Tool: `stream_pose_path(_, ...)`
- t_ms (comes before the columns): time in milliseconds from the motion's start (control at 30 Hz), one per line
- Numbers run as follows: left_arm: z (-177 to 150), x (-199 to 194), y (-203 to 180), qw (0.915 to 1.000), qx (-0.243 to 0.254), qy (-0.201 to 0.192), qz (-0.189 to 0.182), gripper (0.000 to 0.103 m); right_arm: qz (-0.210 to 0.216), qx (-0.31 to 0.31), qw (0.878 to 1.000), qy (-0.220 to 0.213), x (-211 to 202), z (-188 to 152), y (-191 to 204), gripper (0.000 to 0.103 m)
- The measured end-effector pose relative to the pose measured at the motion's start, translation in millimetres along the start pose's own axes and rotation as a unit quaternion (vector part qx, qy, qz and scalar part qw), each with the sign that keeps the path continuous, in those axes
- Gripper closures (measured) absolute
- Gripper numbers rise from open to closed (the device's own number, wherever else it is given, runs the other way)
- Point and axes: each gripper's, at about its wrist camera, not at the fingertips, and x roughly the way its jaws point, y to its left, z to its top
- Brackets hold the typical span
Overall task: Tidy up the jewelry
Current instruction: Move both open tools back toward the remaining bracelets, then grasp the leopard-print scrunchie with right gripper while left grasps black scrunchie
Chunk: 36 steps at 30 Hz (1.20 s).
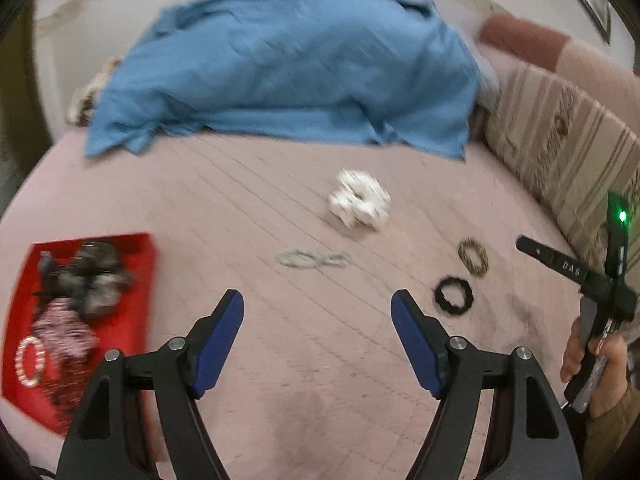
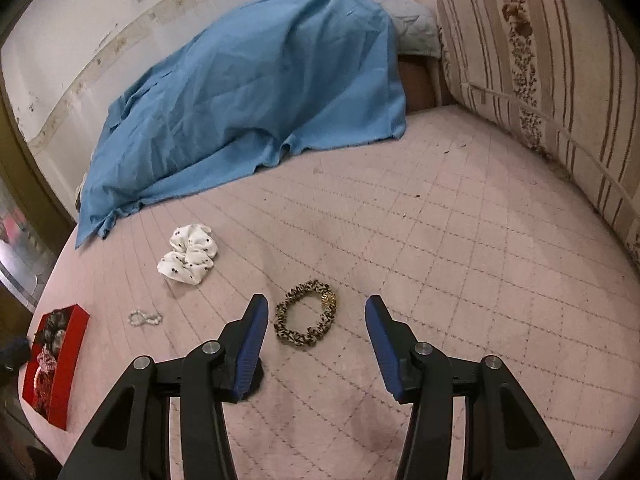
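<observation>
A red tray (image 1: 136,264) at the left holds dark scrunchies, a red-white one and a bead bracelet; it also shows in the right wrist view (image 2: 74,336). On the pink quilted bed lie a white dotted scrunchie (image 1: 358,198) (image 2: 190,254), a clear bead bracelet (image 1: 312,259) (image 2: 145,317), a leopard scrunchie (image 1: 474,257) (image 2: 306,314) and a black hair tie (image 1: 454,294). My left gripper (image 1: 318,300) is open and empty above the bed. My right gripper (image 2: 316,308) is open, its fingers on either side of the leopard scrunchie, just short of it.
A blue cloth (image 1: 288,68) (image 2: 248,92) covers a heap at the back of the bed. A striped floral cushion (image 2: 540,72) (image 1: 560,140) stands along the right side. The wall is behind.
</observation>
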Motion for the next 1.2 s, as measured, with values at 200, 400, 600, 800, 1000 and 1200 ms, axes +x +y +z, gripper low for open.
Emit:
stream_pose_path(200,2,45,0,0.9993,0.0,0.038,0.006,0.041,-0.011,-0.021,0.999,0.047,29,-7,-9,0.048)
stream_pose_path(400,1,66,-18,0.997,0.003,0.066,-0.04,0.046,0.008,0.002,0.998,0.059,46,-2,-23,0.053)
stream_pose_path(600,-2,86,-62,0.9932,0.017,0.086,-0.076,0.046,0.025,0.001,0.997,0.073,64,-2,-20,0.06)
stream_pose_path(800,-3,108,-97,0.9916,0.03,0.095,-0.082,0.046,0.01,-0.01,0.997,0.07,73,-3,-17,0.06)
stream_pose_path(1000,-5,133,-113,0.9895,0.035,0.116,-0.08,0.046,-0.003,-0.033,0.998,0.062,79,-2,-11,0.063)
stream_pose_path(1200,-7,140,-121,0.9909,0.05,0.109,-0.062,0.046,-0.008,-0.049,0.996,0.068,87,-1,-6,0.064)
